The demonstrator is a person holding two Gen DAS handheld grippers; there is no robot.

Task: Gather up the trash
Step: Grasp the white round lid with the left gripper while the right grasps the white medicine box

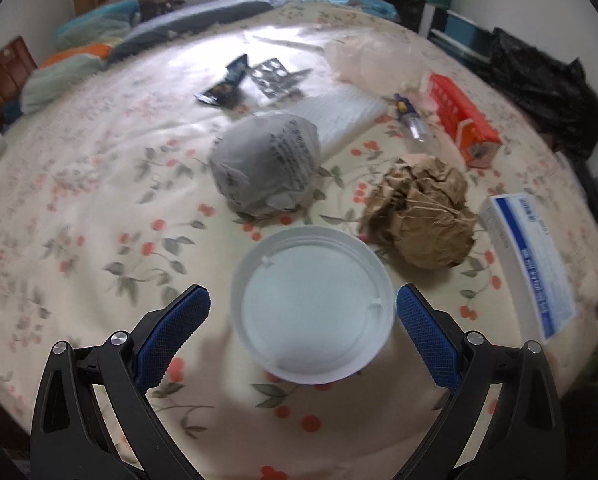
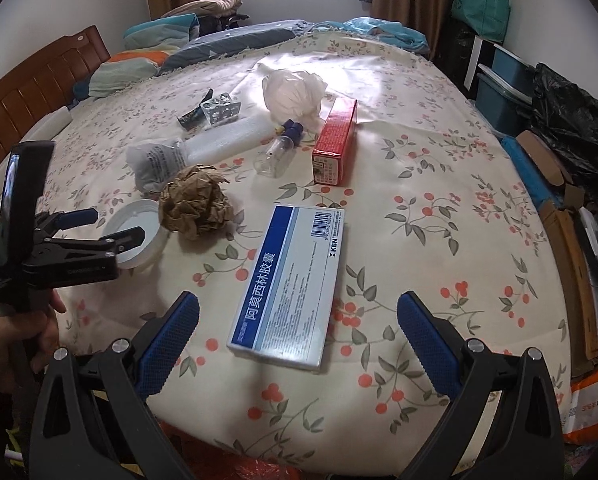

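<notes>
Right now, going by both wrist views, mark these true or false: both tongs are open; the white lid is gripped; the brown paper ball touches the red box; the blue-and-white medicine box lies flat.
1. Both tongs, left tongs and right tongs, are open: true.
2. The white lid is gripped: false; it lies on the floral bedspread between the open fingers.
3. The brown paper ball touches the red box: false; they lie apart.
4. The blue-and-white medicine box lies flat: true.
</notes>
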